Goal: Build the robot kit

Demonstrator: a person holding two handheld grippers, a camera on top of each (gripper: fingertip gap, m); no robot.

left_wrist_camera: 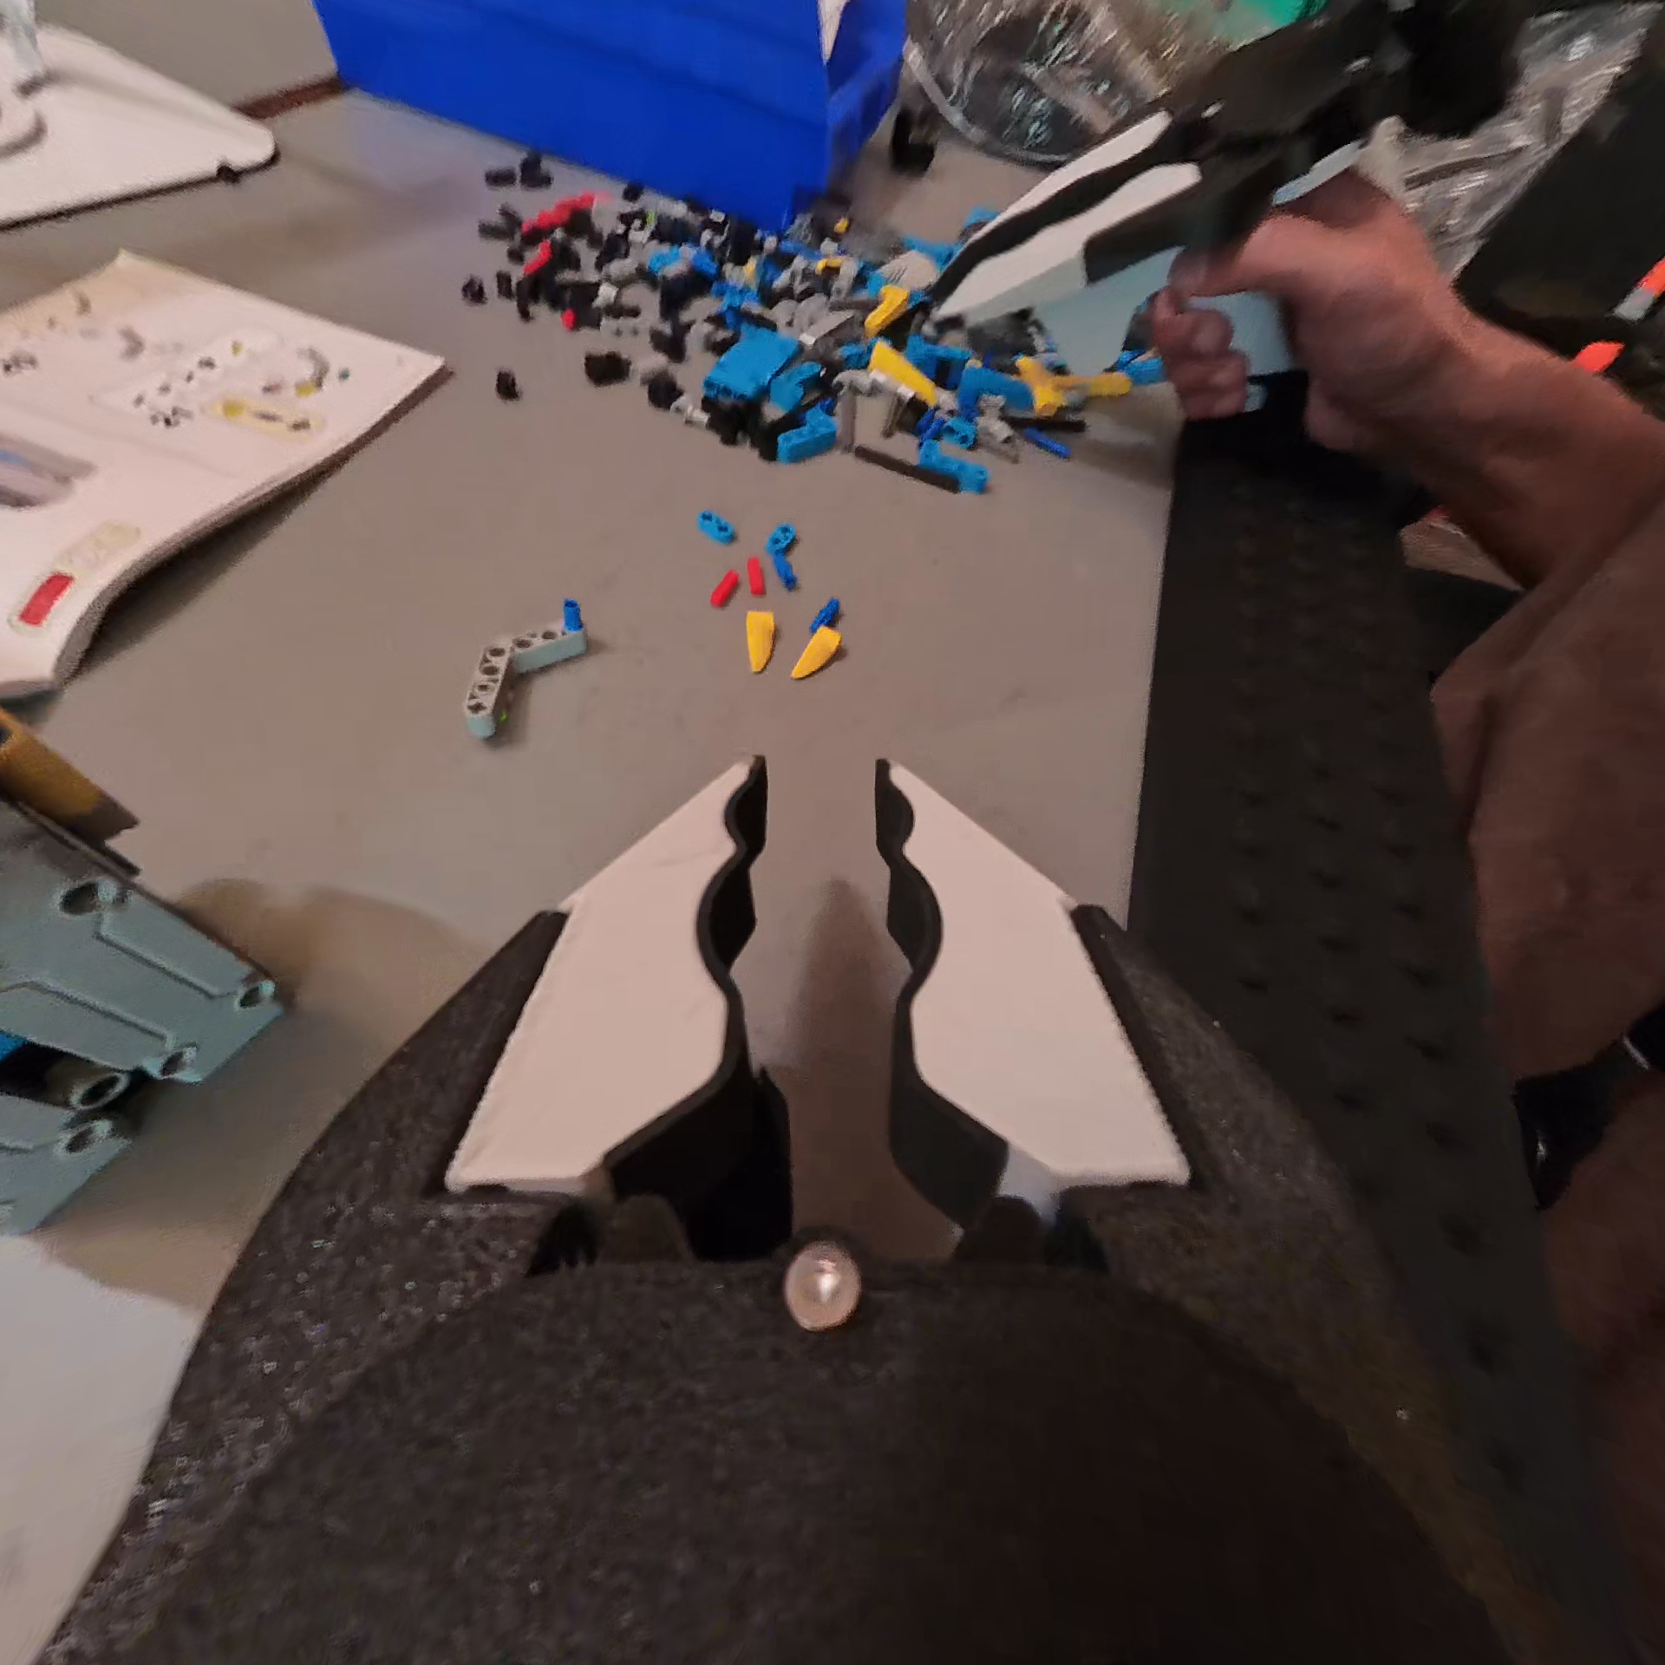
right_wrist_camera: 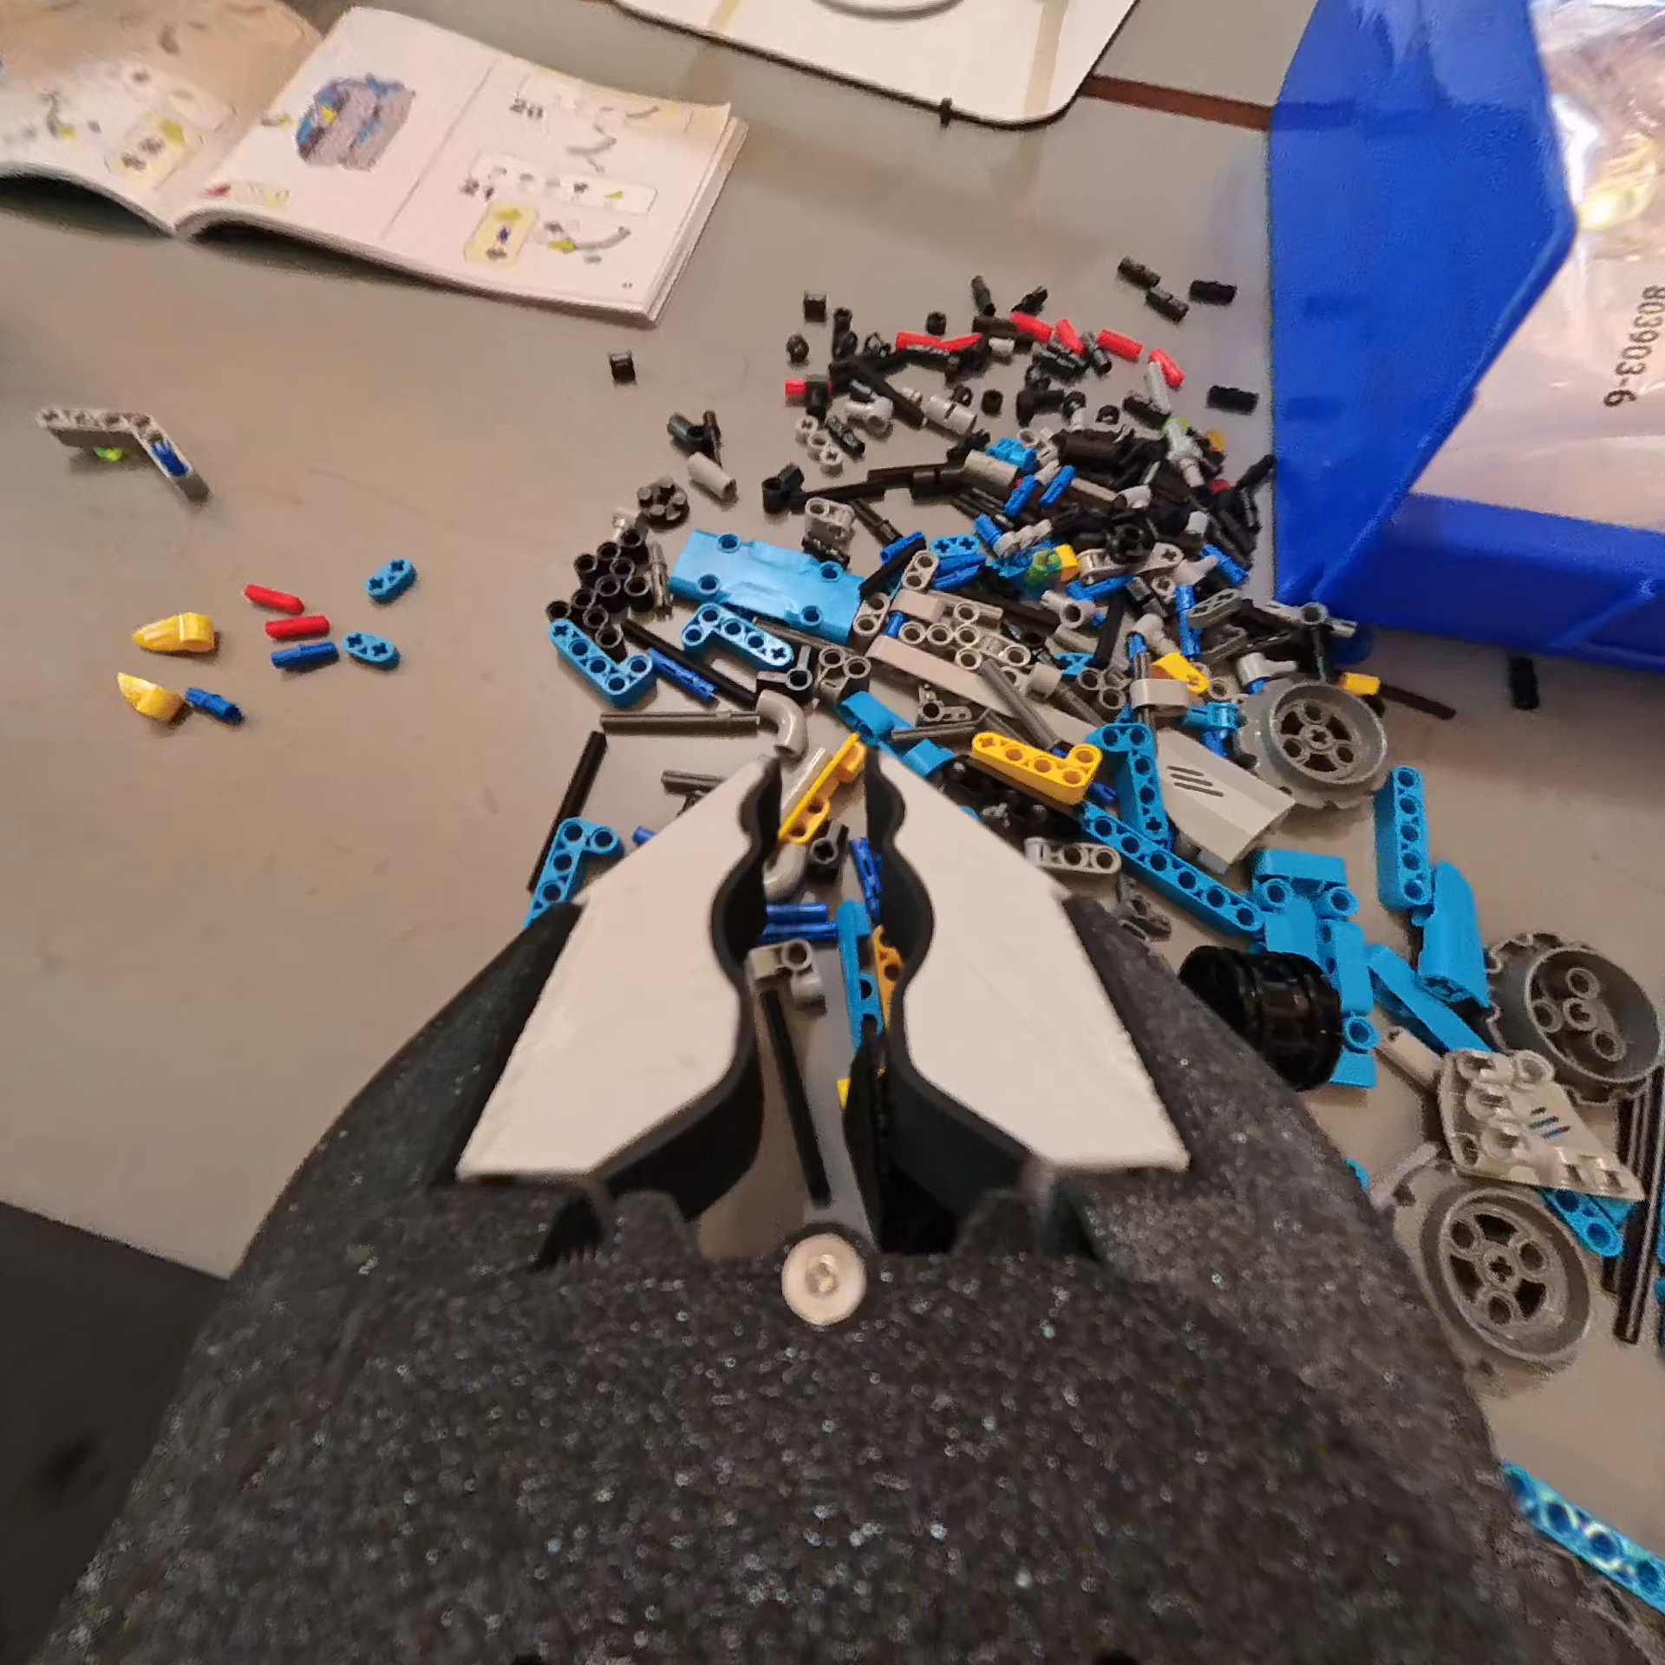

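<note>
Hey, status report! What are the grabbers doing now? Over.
Left gripper open, empty, above bare table, near yellow pieces. Right gripper open, over brick pile. Nothing held.

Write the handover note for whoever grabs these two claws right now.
Left claw: open, empty, above bare grey table, short of the small sorted group: two yellow pointed pieces, two red pins, blue pins and small blue links.
Right claw: open, empty, over the near edge of the loose brick pile, a yellow beam showing between its fingers.
The grey angled beam with a blue pin lies apart, left of the group.
Open instruction booklet and blue bin sit at the far side.
Nothing is gripped; most pieces remain in the pile.
</note>
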